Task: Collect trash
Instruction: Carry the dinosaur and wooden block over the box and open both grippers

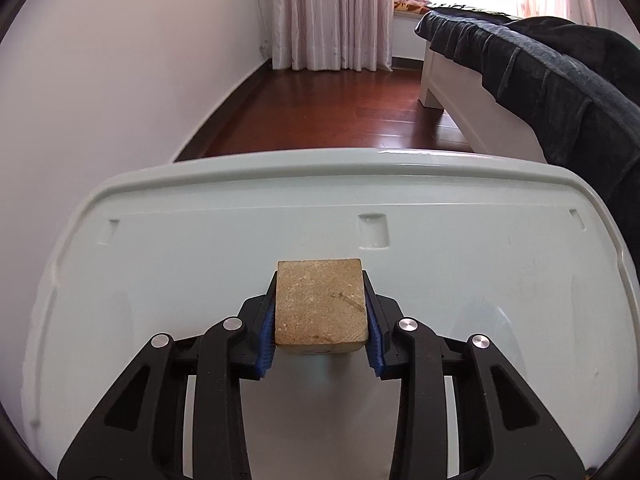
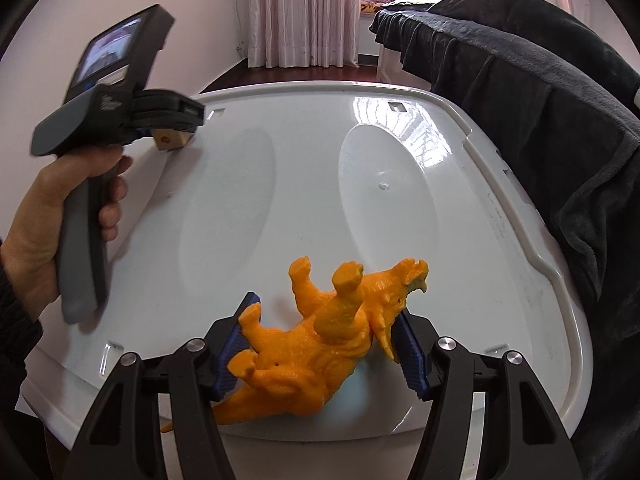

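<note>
Trash here looks to be two small things on a pale plastic lid (image 2: pixel 280 152), and both are already in tongs. Nearest, at the lid's near edge, the right gripper (image 2: pixel 324 344) has its blue pads (image 2: pixel 412 356) closed about an orange toy dinosaur (image 2: pixel 320 344); the toy lies on its back with legs in the air, its tail hanging past the near rim, its belly side close to or resting on the lid. The jaws stand about half open, filled by the toy's body.

Farther off and to the left, a hand (image 2: pixel 48 232) holds the left gripper (image 1: pixel 322 320) by its grey handle. Its jaws are drawn in narrow, and the blue pads (image 1: pixel 267 336) press both sides of a small tan wooden block (image 1: pixel 322 304). From the right wrist view the block sits low over the lid's far left part; whether it still touches the surface I cannot tell.

Beyond the lid lies red-brown wooden floor (image 1: pixel 340 116), a bed with a dark blanket (image 1: pixel 540 68) on the right, and pink curtains (image 1: pixel 332 12) at the far wall.

As I judge it, the picking up is done for both pieces. What remains is lifting them and carrying them to a bin, and no bin shows in either view.
</note>
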Demonstrator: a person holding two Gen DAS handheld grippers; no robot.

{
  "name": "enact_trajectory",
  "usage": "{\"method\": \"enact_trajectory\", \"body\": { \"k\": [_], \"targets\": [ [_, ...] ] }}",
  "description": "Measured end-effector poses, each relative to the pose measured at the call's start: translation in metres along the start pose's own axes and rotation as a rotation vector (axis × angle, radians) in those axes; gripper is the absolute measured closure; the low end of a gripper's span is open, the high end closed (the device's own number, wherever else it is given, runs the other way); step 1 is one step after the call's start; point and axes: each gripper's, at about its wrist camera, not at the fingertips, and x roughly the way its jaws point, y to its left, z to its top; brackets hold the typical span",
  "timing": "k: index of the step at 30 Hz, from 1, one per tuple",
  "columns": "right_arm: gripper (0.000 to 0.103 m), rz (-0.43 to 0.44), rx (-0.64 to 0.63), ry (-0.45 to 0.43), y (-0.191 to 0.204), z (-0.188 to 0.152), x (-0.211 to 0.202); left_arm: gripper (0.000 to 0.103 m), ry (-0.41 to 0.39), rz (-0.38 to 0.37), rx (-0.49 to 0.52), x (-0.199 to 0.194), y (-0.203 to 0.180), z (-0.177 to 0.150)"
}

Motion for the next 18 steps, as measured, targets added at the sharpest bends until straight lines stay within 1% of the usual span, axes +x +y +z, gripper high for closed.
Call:
{"method": "enact_trajectory", "body": {
  "k": [4,6,10,14,18],
  "targets": [
    [0.041,-0.001,0.015,0.001,0.001,0.003,0.000,0.069,-0.025,-0.010,0.042,-0.029,0.006,-0.012],
    [0.041,0.003,0.021,-0.001,0.002,0.004,0.000,0.069,-0.031,-0.029,0.037,-0.046,0.014,-0.022],
    [0.041,0.016,0.023,-0.005,0.011,0.005,0.001,0.069,-0.020,-0.049,0.019,-0.089,0.033,-0.061],
    [0.041,0.012,-0.011,-0.015,0.025,0.003,-0.001,0.069,0.007,-0.053,-0.011,-0.117,0.049,-0.103],
    [0.041,0.003,-0.060,-0.034,0.042,0.000,-0.010,0.069,0.002,-0.051,-0.018,-0.143,0.058,-0.130]
  ]
}}
